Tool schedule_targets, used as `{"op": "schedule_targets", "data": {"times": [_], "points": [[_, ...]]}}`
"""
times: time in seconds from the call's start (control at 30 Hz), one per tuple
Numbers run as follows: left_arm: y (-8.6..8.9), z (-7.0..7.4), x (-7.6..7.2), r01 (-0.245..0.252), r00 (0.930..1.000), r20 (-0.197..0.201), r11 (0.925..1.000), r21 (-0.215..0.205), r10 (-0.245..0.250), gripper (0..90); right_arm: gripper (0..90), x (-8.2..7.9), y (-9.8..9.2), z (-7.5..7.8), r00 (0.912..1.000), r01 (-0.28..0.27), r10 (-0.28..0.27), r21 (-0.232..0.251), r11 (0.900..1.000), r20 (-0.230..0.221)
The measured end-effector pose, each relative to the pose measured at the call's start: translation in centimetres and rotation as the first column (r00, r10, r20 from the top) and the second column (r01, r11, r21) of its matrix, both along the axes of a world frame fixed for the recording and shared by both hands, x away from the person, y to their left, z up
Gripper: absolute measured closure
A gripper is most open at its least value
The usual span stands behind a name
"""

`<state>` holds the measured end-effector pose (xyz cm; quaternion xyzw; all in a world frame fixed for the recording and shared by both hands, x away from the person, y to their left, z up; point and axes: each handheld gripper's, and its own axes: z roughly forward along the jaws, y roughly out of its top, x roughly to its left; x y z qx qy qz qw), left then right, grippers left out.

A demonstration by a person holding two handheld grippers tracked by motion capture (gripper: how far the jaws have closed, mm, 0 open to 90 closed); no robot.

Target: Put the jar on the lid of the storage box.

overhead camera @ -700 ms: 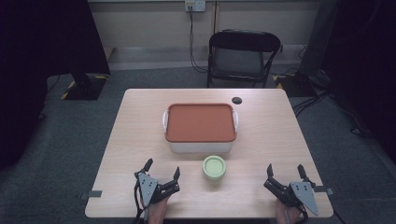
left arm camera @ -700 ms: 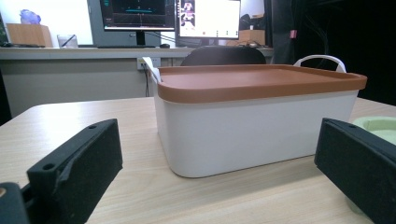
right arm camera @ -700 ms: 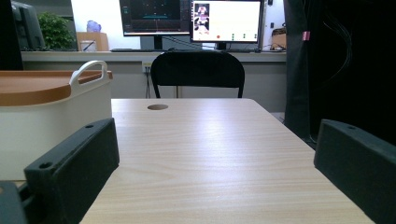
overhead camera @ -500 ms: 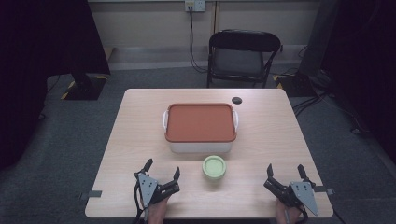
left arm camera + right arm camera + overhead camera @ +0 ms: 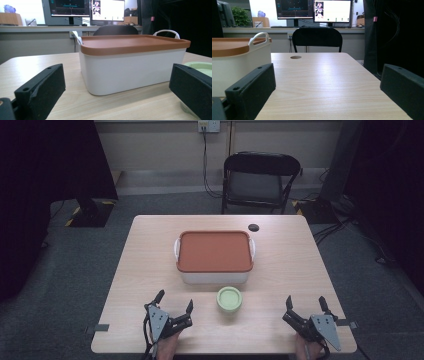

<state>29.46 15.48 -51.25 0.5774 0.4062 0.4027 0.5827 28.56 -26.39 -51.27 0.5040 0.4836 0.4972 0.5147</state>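
From above, the left tool (image 5: 174, 302) and right tool (image 5: 305, 303) rest at the near edge of the desk (image 5: 285, 250), both spread wide and empty. The small green tub (image 5: 229, 298) sits between them, just in front of the white box (image 5: 214, 276) with its orange lid (image 5: 214, 251).

The left gripper view shows the box (image 5: 130, 70) close ahead, the tub (image 5: 200, 67) at right.

The right gripper view shows the box (image 5: 239, 67) at left and bare desk (image 5: 324, 82) ahead.
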Motion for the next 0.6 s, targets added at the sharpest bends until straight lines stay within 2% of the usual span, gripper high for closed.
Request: {"op": "schedule_targets", "data": {"times": [0.13, 0.3, 0.5, 0.6], "points": [[-0.1, 0.0, 0.0, -0.002, 1.0, -0.004, 1.0, 0.006, 0.002, 0.0, 0.0, 0.0, 0.0, 0.0, 1.0, 0.0, 0.0, 0.0, 1.0, 0.0], [-0.2, 0.5, 0.1, 0.007, 0.9998, -0.02, 0.9999, -0.016, -0.007, 0.0, 0.0, 0.0, 0.0, 0.0, 1.0, 0.0, 0.0, 0.0, 1.0, 0.0], [-0.5, 1.6, 0.0, 0.033, 0.9993, -0.019, 0.9992, -0.024, -0.033, 0.0, 0.0, 0.0, 0.0, 0.0, 1.0, 0.0, 0.0, 0.001, 1.0, 0.0], [-0.9, 2.3, 0.1, 0.074, 0.9964, -0.04, 0.9968, -0.03, -0.075, 0.0, 0.0, 0.0, 0.0, 0.0, 1.0, 0.0, 0.0, 0.001, 1.0, 0.0]]}}
